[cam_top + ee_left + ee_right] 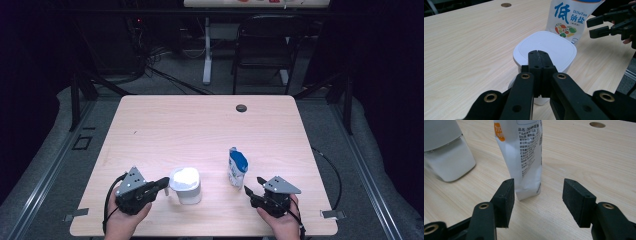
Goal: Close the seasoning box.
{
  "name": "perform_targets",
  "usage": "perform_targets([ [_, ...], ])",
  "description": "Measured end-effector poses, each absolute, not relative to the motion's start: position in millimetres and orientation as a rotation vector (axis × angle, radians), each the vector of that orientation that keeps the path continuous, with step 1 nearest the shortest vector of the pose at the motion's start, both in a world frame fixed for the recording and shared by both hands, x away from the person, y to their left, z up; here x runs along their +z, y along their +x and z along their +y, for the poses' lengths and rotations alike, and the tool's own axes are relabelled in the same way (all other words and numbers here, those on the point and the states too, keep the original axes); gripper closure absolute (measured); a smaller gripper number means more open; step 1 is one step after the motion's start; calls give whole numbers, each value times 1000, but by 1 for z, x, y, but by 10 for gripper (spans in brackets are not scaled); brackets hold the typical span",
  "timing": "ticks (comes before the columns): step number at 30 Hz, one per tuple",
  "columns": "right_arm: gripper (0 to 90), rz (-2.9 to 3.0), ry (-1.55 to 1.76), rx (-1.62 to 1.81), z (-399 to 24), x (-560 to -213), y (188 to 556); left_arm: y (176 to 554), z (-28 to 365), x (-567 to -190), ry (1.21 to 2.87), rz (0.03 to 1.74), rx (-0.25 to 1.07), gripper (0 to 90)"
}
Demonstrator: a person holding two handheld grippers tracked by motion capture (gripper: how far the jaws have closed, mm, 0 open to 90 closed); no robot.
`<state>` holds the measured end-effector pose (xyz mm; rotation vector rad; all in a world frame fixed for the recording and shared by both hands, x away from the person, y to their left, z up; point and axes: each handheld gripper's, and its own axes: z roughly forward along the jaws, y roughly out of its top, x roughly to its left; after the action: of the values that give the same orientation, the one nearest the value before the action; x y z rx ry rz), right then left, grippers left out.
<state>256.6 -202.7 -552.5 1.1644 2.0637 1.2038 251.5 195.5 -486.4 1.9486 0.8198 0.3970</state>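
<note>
My left gripper [165,184] sits at lower left of the high view, its two pads pressed flat together with nothing between them, tips just at the near rim of the white lidded container [186,185], which stands on the wooden table [200,125] at lower centre. My right gripper [253,186] is at lower right, pads spread and pinching nothing; in the right gripper view the salt pouch [526,157] stands upright just beyond the gap, not yet between the pads. In the high view the pouch [237,167] is right of centre, near the container but apart from it. Handling, my judgement: the pouch is a soft printed film bag, probably fairly dense for its size, glossy and liable to slip or crumple; a squeeze across the lower, filled body should hold better than the thin top seam. The container looks rigid with a translucent wall and smooth white lid [545,48]; grip across its side walls, since the lid may lift off. Count: one pouch, one container, one lid, two grippers, one cable hole [241,108] in the table, upper centre.
</note>
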Motion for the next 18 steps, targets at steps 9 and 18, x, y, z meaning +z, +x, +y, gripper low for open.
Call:
perform_targets([
  [9, 431, 2059, 1165, 1205, -204, -552, 256, 254, 205, -486, 1924, 845, 404, 900],
  [18, 430, 2057, 1167, 1201, -206, -551, 257, 256, 217, -485, 1894, 885, 417, 872],
])
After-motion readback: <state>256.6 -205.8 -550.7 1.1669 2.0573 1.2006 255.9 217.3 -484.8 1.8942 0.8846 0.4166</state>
